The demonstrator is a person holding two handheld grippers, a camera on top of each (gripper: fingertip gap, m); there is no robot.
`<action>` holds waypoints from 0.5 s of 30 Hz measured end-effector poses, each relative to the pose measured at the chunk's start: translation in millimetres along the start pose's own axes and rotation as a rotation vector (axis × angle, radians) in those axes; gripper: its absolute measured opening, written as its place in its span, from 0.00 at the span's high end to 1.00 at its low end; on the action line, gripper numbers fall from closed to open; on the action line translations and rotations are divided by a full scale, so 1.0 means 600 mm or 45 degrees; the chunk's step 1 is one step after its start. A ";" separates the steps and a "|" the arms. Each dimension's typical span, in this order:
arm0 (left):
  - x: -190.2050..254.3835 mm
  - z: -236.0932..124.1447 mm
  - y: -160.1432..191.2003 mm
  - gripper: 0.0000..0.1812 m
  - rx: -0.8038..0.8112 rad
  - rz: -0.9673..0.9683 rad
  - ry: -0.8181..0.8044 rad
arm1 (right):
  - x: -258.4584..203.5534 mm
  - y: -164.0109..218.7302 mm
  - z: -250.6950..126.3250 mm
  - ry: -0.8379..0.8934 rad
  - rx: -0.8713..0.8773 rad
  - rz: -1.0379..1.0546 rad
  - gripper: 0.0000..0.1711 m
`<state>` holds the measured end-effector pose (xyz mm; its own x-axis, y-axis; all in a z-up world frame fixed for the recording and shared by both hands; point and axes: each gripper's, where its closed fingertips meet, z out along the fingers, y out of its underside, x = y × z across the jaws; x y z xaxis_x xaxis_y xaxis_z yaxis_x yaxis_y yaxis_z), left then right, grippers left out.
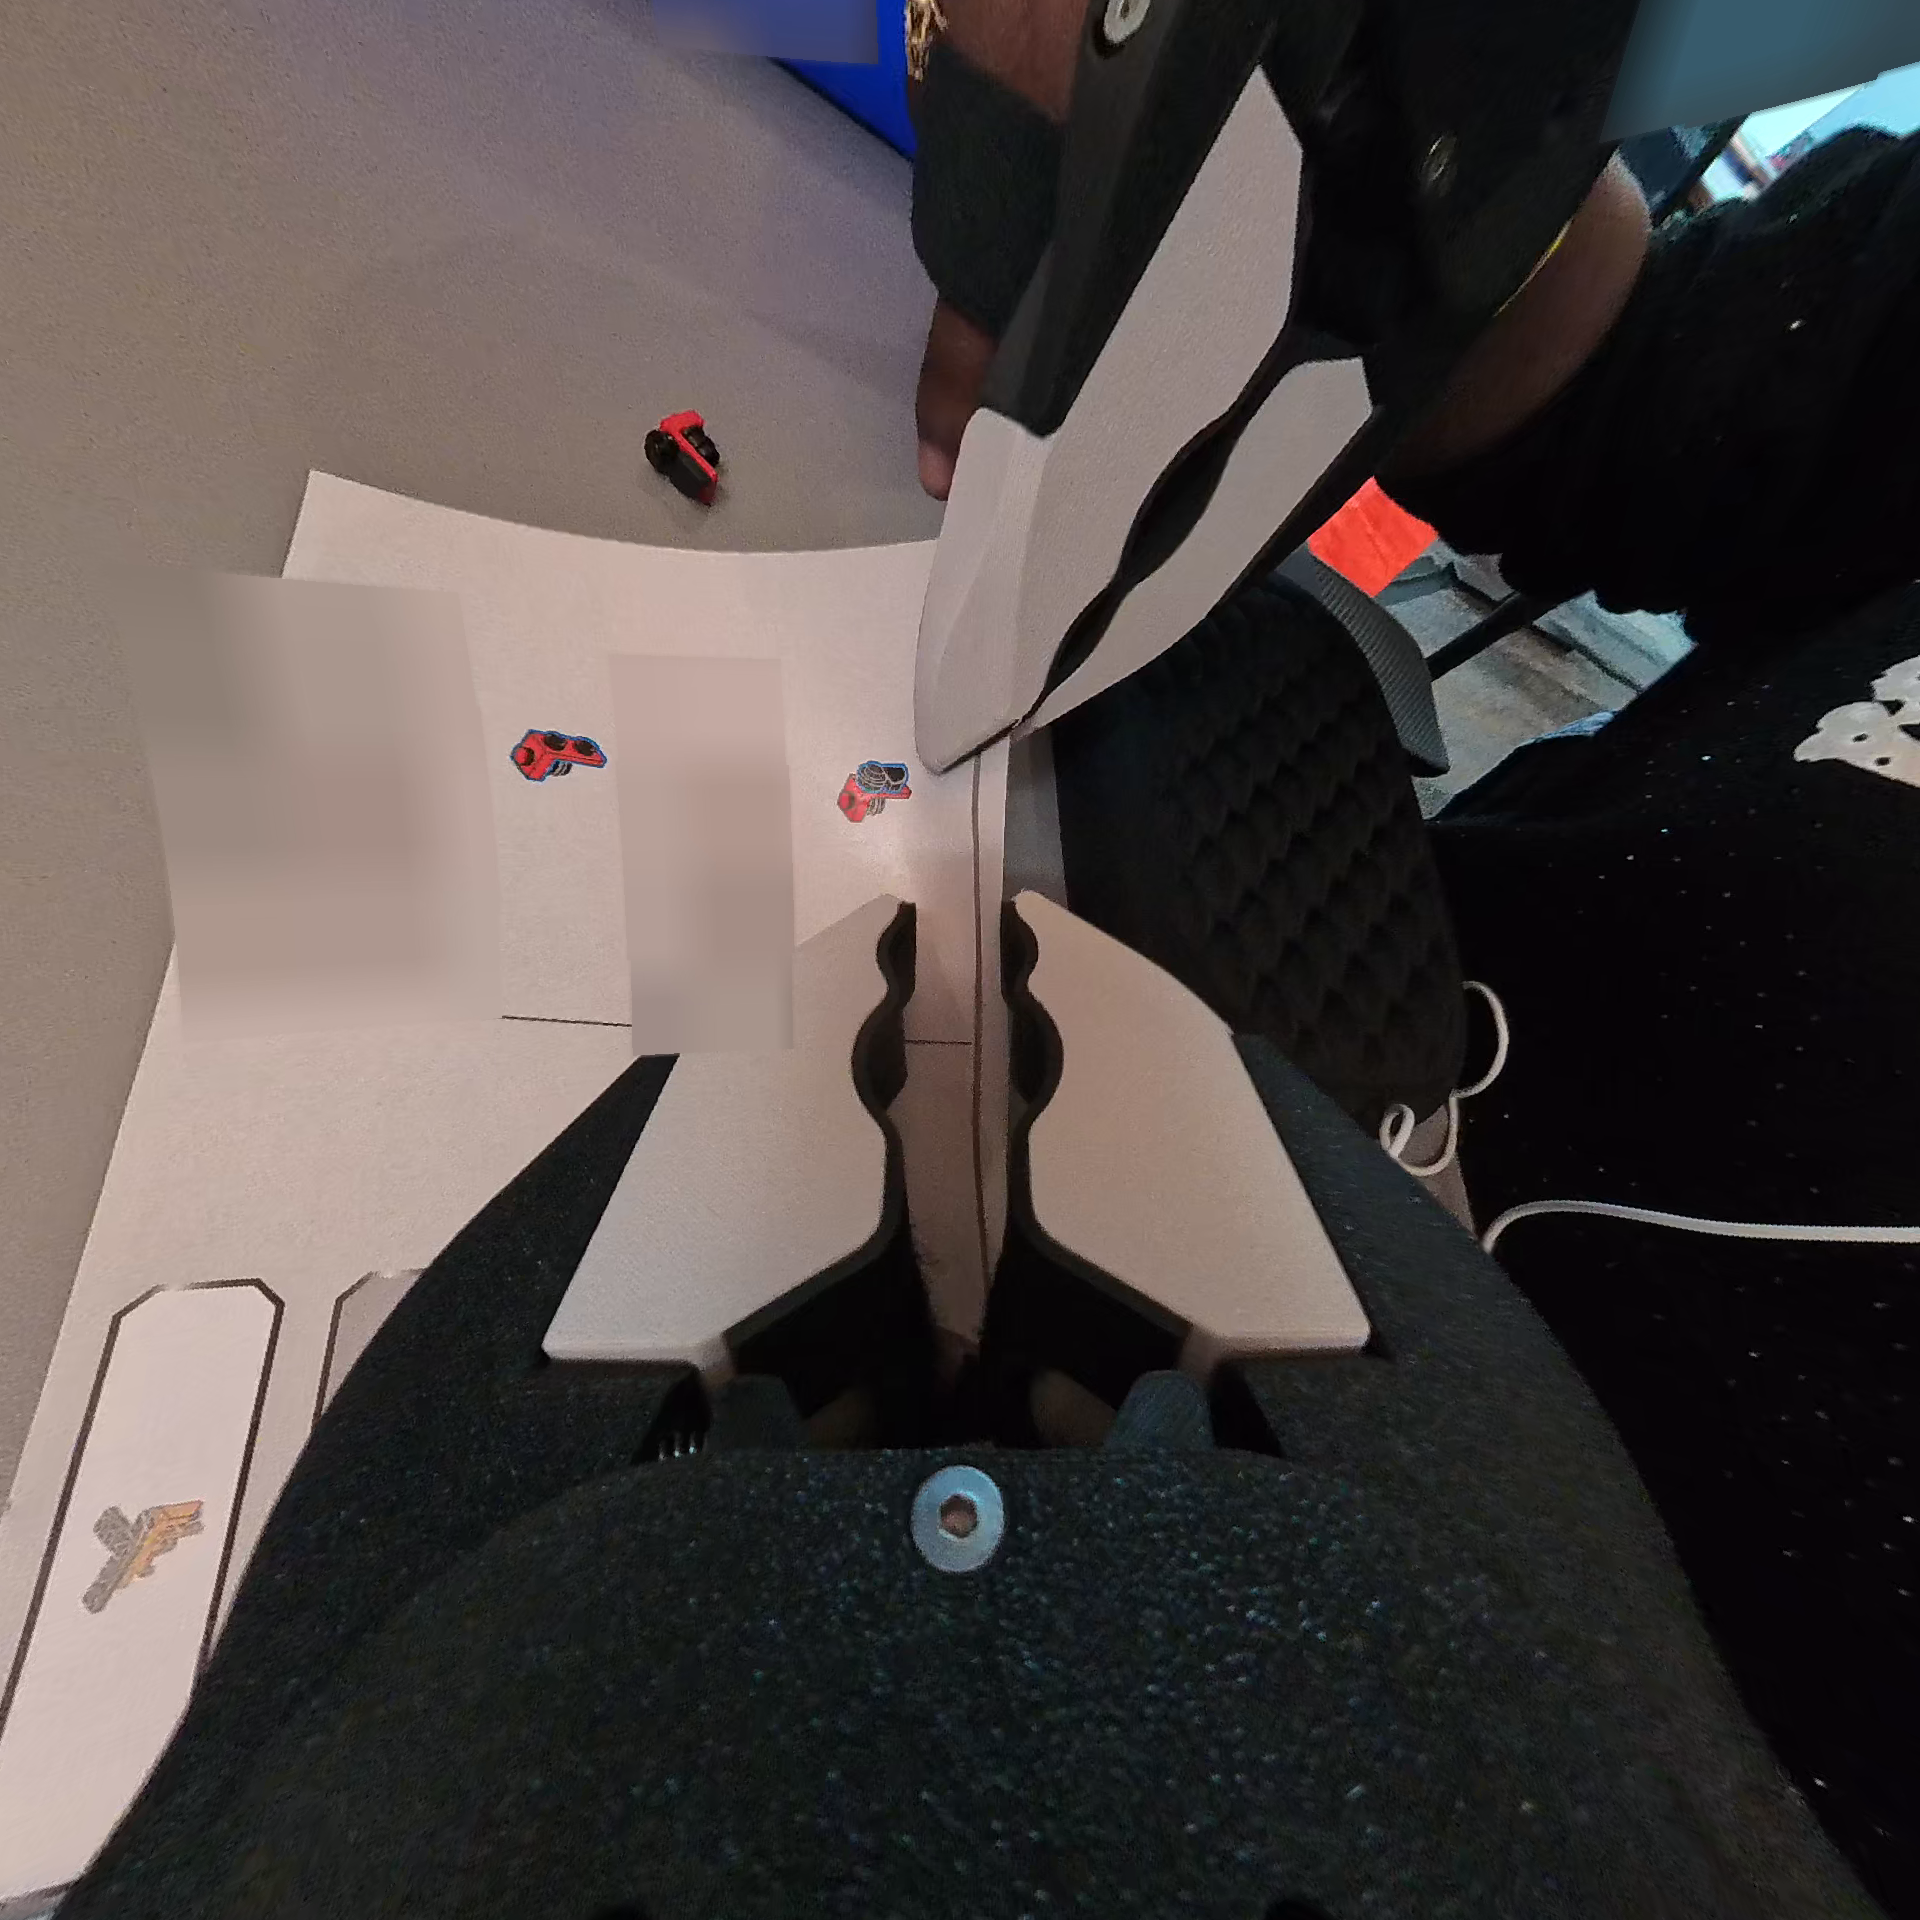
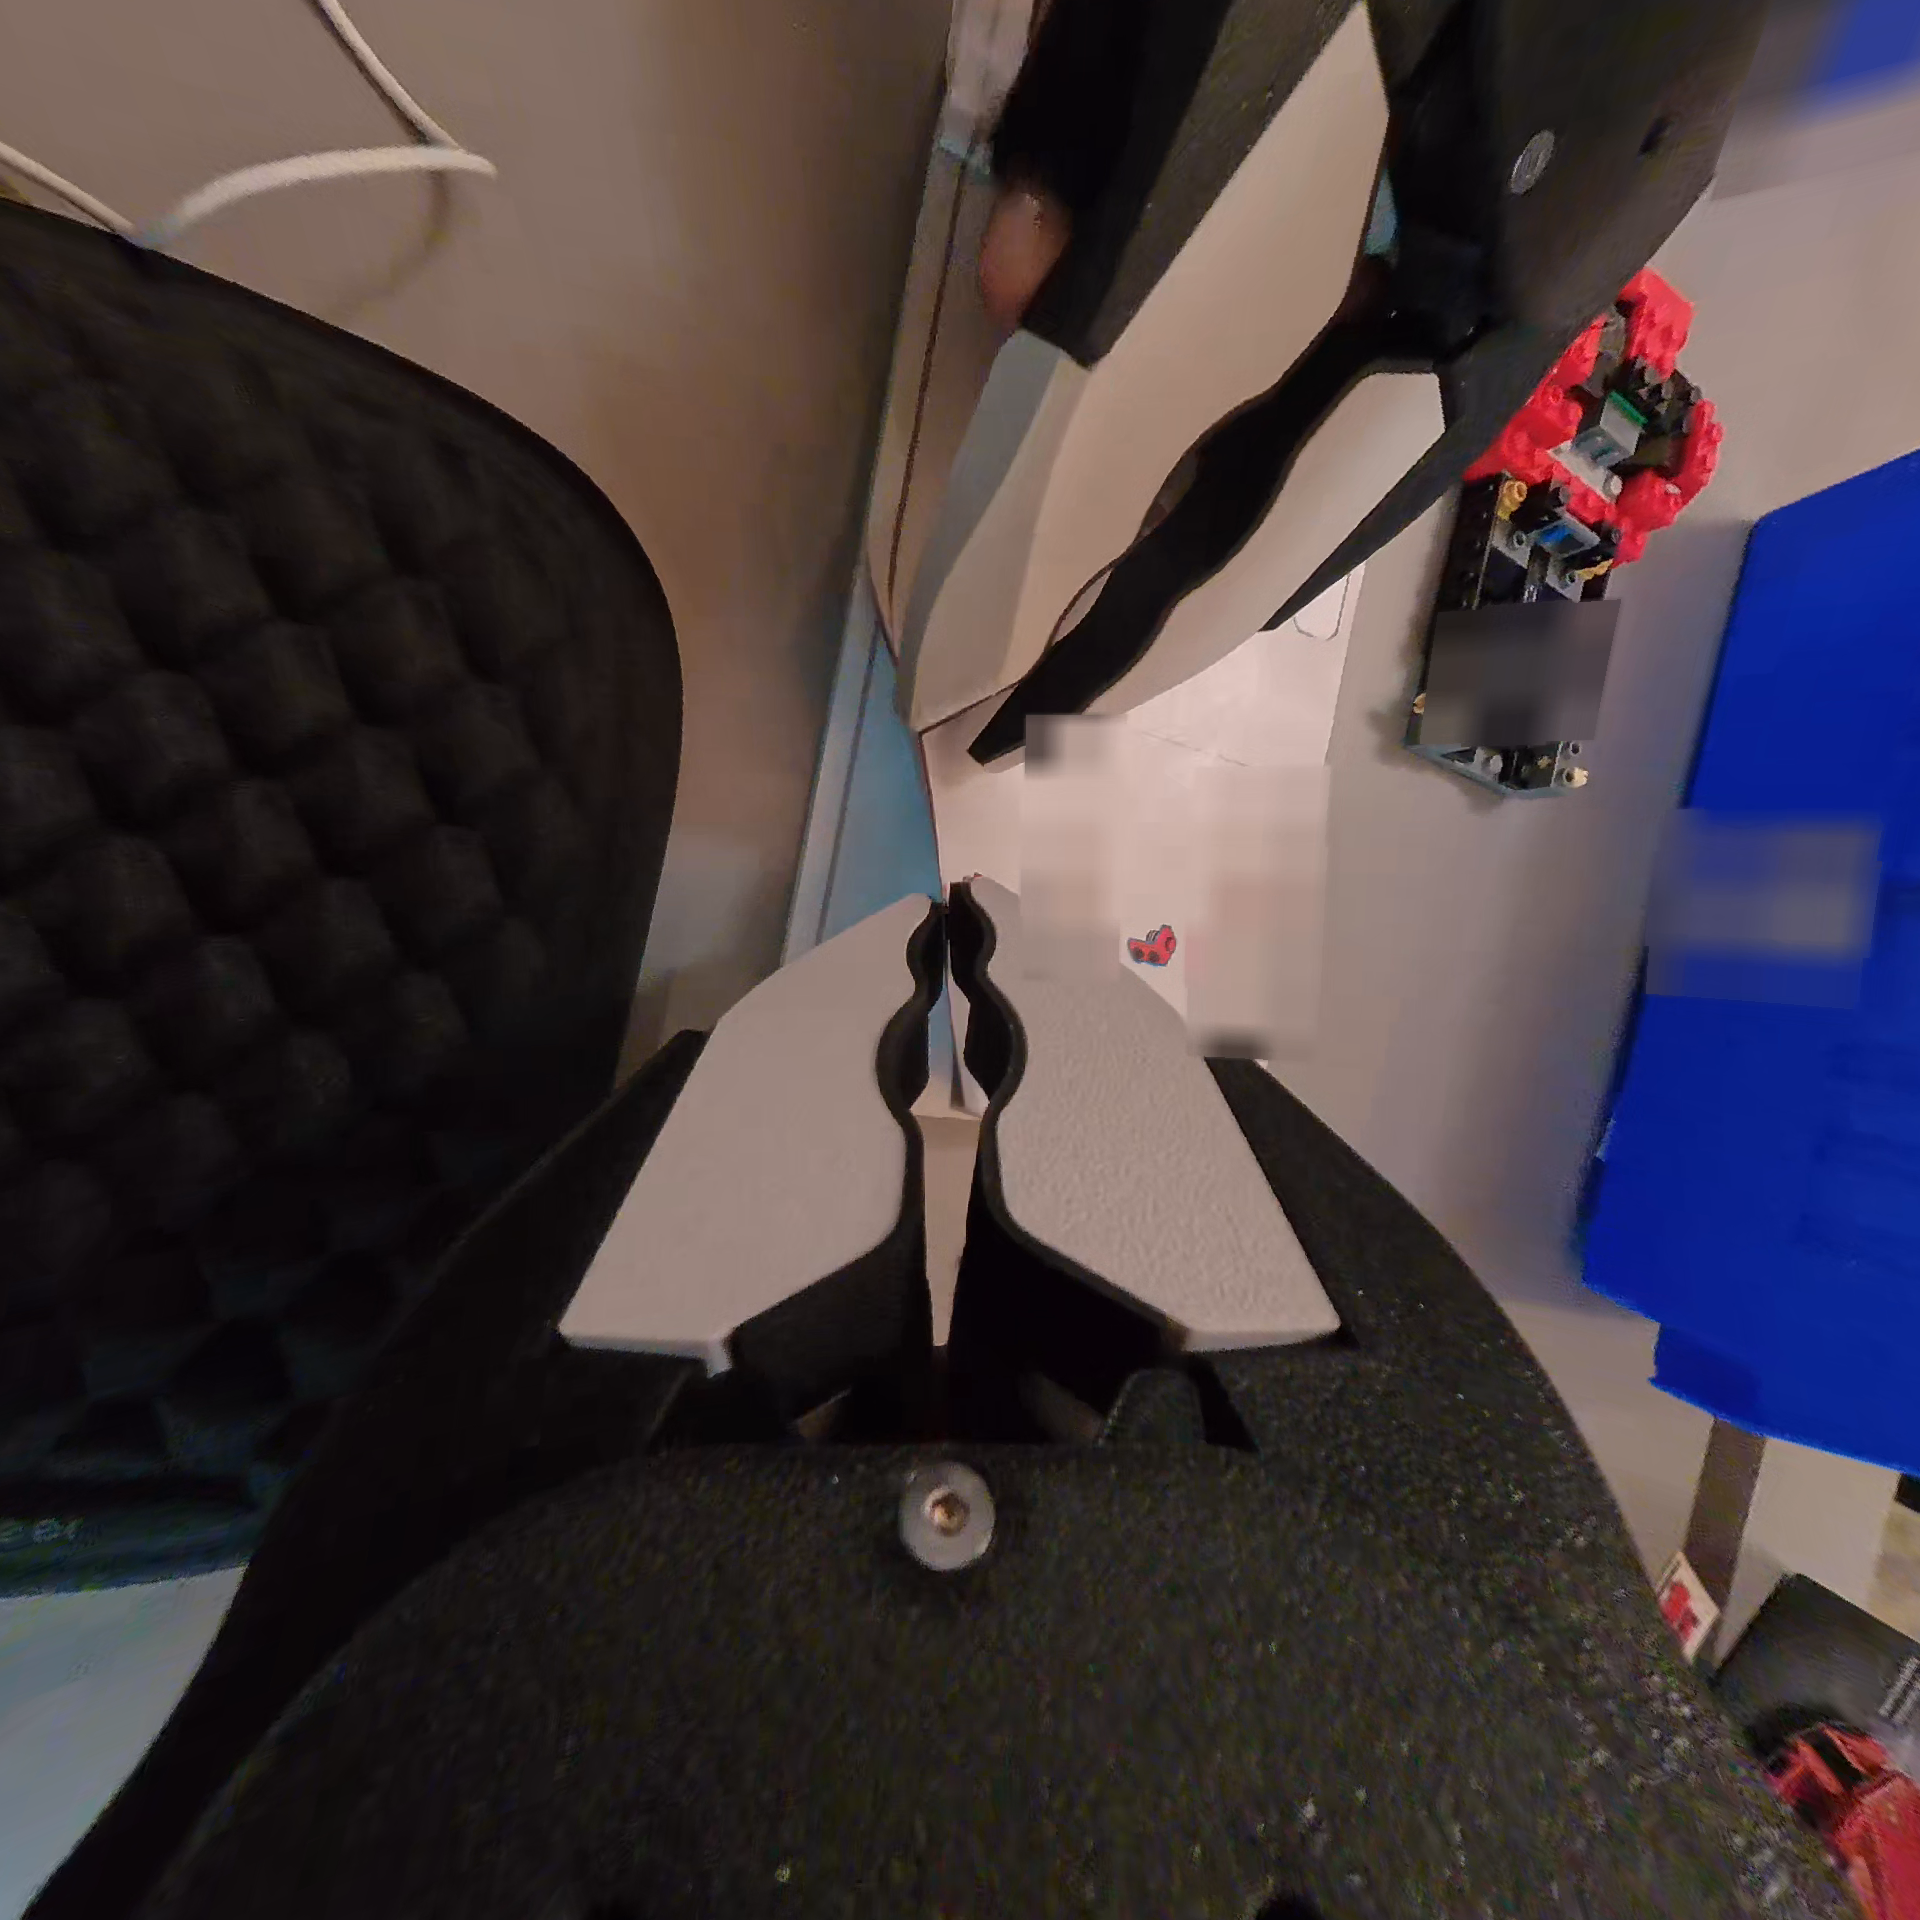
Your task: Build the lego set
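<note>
A white instruction booklet (image 1: 727,603) lies open on the table, with small printed pictures of red parts. One page (image 1: 951,1143) stands up on edge. My left gripper (image 1: 961,914) is open; the page runs between its pads, which do not press on it. My right gripper (image 2: 948,914) is shut on the page's edge; it also shows in the left wrist view (image 1: 951,753), pinching the top of the page. A small red and black lego piece (image 1: 683,457) lies on the table beyond the booklet. A partly built red and black lego model (image 2: 1590,436) lies to the right.
A black padded chair back (image 1: 1247,883) stands close to the table's edge, also large in the right wrist view (image 2: 260,727). A blue box (image 2: 1787,935) is at the right. A white cable (image 1: 1662,1226) runs over dark clothing. The grippers are tip to tip, or close to it.
</note>
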<state>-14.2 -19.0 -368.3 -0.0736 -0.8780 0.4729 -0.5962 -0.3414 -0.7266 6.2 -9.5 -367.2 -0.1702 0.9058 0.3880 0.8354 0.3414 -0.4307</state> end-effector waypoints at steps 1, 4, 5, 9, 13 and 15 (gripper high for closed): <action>0.000 0.000 0.000 0.92 0.003 -0.009 0.008 | 0.000 0.001 0.000 -0.001 0.006 0.005 0.99; 0.001 -0.001 0.000 0.92 0.001 -0.032 0.031 | -0.001 0.002 0.001 -0.008 0.030 0.021 0.99; 0.001 -0.001 0.000 0.92 0.000 -0.039 0.036 | -0.001 0.002 0.001 -0.012 0.038 0.027 0.99; 0.001 0.000 0.001 0.92 -0.005 -0.041 0.036 | -0.001 0.002 0.002 -0.017 0.047 0.031 0.99; 0.002 -0.001 0.000 0.93 0.001 -0.049 0.054 | -0.002 0.001 0.000 -0.015 0.059 0.032 0.99; 0.002 -0.002 0.000 0.93 0.004 -0.055 0.058 | -0.001 0.001 0.000 -0.013 0.061 0.032 0.99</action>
<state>-15.0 -19.8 -367.0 -0.0843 -0.8464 0.5258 -0.5973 -0.3795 -0.7066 6.6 -10.1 -367.7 -0.1547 0.9167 0.3684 0.8136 0.3298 -0.4789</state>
